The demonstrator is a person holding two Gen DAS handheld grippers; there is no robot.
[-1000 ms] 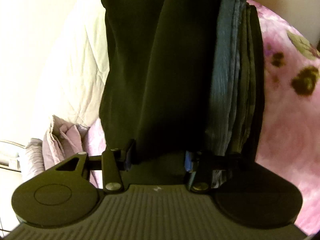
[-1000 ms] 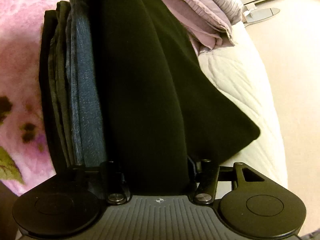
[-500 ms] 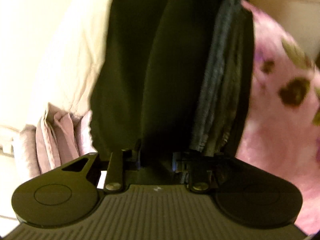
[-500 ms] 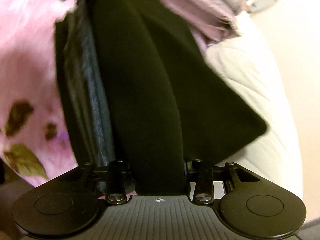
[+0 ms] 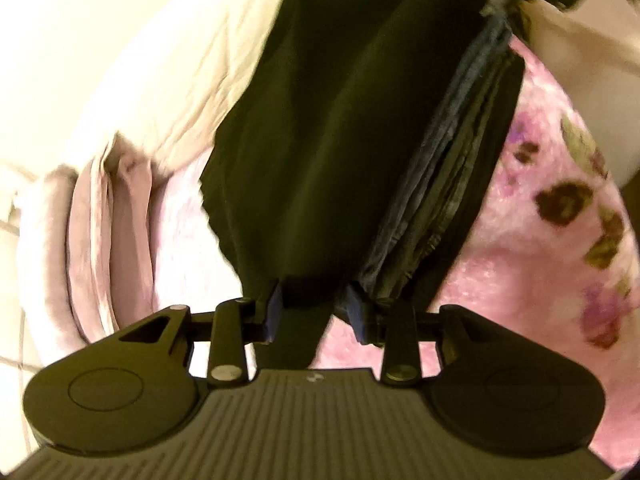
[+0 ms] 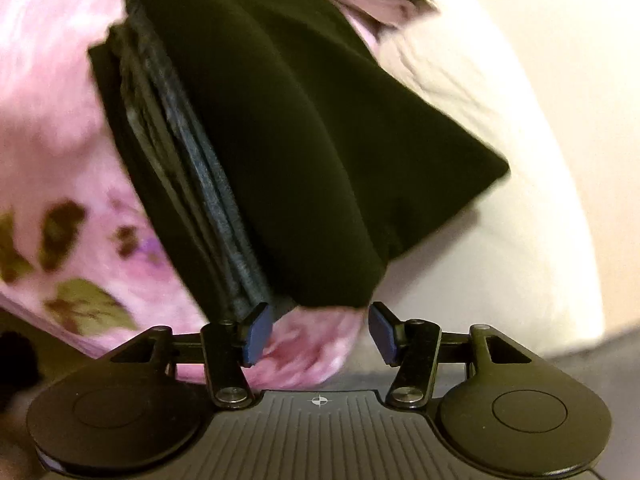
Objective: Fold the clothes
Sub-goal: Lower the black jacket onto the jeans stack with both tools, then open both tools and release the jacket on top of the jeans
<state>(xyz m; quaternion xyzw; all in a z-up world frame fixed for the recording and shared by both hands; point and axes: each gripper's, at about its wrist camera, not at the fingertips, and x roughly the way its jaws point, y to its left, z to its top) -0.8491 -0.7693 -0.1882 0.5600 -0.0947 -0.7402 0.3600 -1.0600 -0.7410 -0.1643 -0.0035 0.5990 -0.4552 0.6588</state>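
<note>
Left tongs [image 5: 314,312]: blue pads [image 5: 274,310] set on either side of a narrow strip of the black garment [image 5: 320,152], which runs between them and down toward the tool body; tongs are pinching the black garment at its near end. Right tongs [image 6: 318,332]: pads [image 6: 258,330] spread apart, with only pink blanket visible in the gap; the hem of the black garment [image 6: 304,152] sits just beyond the tips, not between them. The black garment lies draped lengthwise on the bed, stretching away from both cameras. Alongside it, touching on 1 side, sits a stack of folded clothes [image 5: 444,184] in dark blue, grey and black layers; in the right wrist view the same stack [image 6: 172,148] lies left of the black garment, with its edges facing the camera. Under both is a pink floral blanket [image 5: 552,216], fuzzy, with brown and olive flower marks; also seen in the right wrist view [image 6: 52,152]. On the garment's other side is a cream quilt [image 5: 168,60], visible again in the right wrist view [image 6: 500,120]. A folded mauve sheet [image 5: 104,240] lies next to the quilt, near the edge of the bed. Both views are motion-blurred.
</note>
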